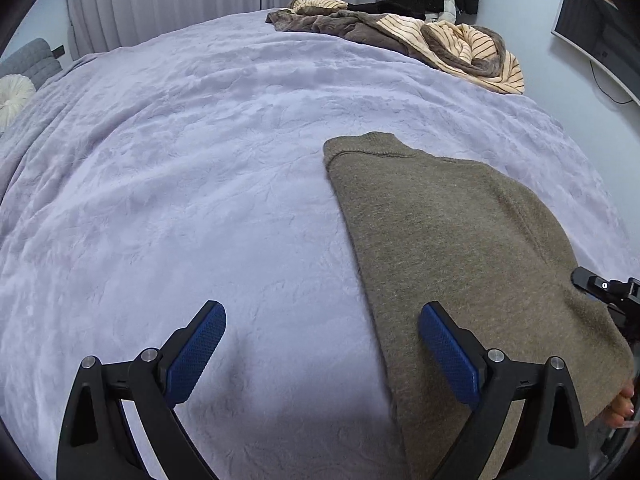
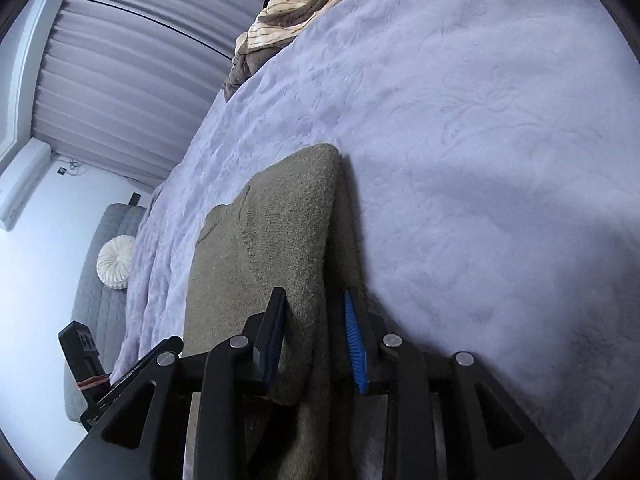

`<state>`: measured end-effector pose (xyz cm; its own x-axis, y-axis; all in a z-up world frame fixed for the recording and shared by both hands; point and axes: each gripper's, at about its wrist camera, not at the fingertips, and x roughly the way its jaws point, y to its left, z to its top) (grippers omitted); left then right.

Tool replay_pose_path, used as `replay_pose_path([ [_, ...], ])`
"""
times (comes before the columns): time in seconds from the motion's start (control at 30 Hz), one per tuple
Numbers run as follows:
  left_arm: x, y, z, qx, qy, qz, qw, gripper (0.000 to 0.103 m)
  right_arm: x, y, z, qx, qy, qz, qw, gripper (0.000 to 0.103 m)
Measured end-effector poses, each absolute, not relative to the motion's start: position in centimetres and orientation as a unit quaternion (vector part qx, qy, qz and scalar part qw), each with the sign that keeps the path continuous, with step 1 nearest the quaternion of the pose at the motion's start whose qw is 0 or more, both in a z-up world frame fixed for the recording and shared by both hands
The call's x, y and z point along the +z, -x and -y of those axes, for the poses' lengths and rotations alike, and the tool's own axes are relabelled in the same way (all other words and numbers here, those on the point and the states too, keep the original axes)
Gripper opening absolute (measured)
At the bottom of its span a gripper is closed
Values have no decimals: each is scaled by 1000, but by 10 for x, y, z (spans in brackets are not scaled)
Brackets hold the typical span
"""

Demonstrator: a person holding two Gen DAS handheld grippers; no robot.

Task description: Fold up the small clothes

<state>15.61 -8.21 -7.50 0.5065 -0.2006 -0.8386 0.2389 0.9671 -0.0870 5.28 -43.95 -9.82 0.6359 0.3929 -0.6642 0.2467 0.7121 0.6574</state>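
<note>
Sweater: olive-brown knit sweater (image 1: 460, 248), folded lengthwise, on the lavender bedspread (image 1: 200, 180), right side of the left wrist view.
Left gripper (image 1: 322, 320): fingers spread wide, holding nothing; right blue pad (image 1: 448, 360) over the sweater's near edge.
Right gripper (image 2: 316, 304): fingers narrowed around a raised fold of the sweater (image 2: 288, 248).
Far edge: striped cream-and-brown blanket (image 1: 440, 40), rumpled.
Left side: white round cushion (image 2: 114, 262).

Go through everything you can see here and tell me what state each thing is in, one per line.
Olive-brown knitted sweater: partly folded, flat on the bed, one edge lifted.
Left gripper: jaws wide open, holding nothing.
Right gripper: jaws around a sweater fold.
Lavender plush bedspread: spread flat.
Striped cream-and-brown blanket: crumpled.
</note>
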Motion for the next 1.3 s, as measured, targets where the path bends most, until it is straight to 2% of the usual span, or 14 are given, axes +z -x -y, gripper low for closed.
replay_pose_path([
  [0.2, -71, -128, 67, -147, -15, -490, 859, 98, -60, -11, 427, 87, -364, -381, 845, 35],
  [0.33, -68, -101, 55, -167, 3, -494, 853, 98, -48, 22, 413, 93, -334, -378, 858, 40],
  [0.5, -75, -55, 46, -211, 10, -499, 840, 98, -60, 66, 409, 100, -399, -363, 836, 43],
  [0.67, -90, -14, 75, -249, -67, -501, 826, 98, -76, 76, 396, 109, -412, -387, 817, 43],
  [0.73, -93, -11, 87, -236, -84, -493, 833, 98, -81, 69, 394, 105, -424, -391, 810, 43],
  [0.87, -92, -24, 92, -186, -48, -489, 851, 98, -87, 54, 393, 89, -448, -384, 802, 43],
  [0.9, -90, -27, 91, -170, -43, -482, 859, 98, -88, 49, 393, 83, -453, -383, 801, 42],
  [0.93, -88, -28, 87, -160, -39, -476, 864, 94, -85, 46, 392, 80, -453, -380, 803, 20],
  [0.97, -86, -29, 83, -158, -33, -472, 867, 90, -79, 43, 390, 74, -444, -378, 809, 8],
  [1.07, -88, -24, 74, -162, -25, -469, 868, 87, -61, 43, 380, 65, -396, -370, 838, 8],
  [1.17, -104, -22, 67, -157, -26, -483, 861, 87, -76, 44, 375, 26, -351, -402, 845, 8],
  [1.23, -113, -17, 59, -152, -19, -500, 852, 87, -105, 50, 380, 19, -380, -423, 822, 8],
  [1.3, -113, -11, 48, -135, -28, -501, 855, 87, -115, 62, 391, 29, -431, -408, 804, 8],
])
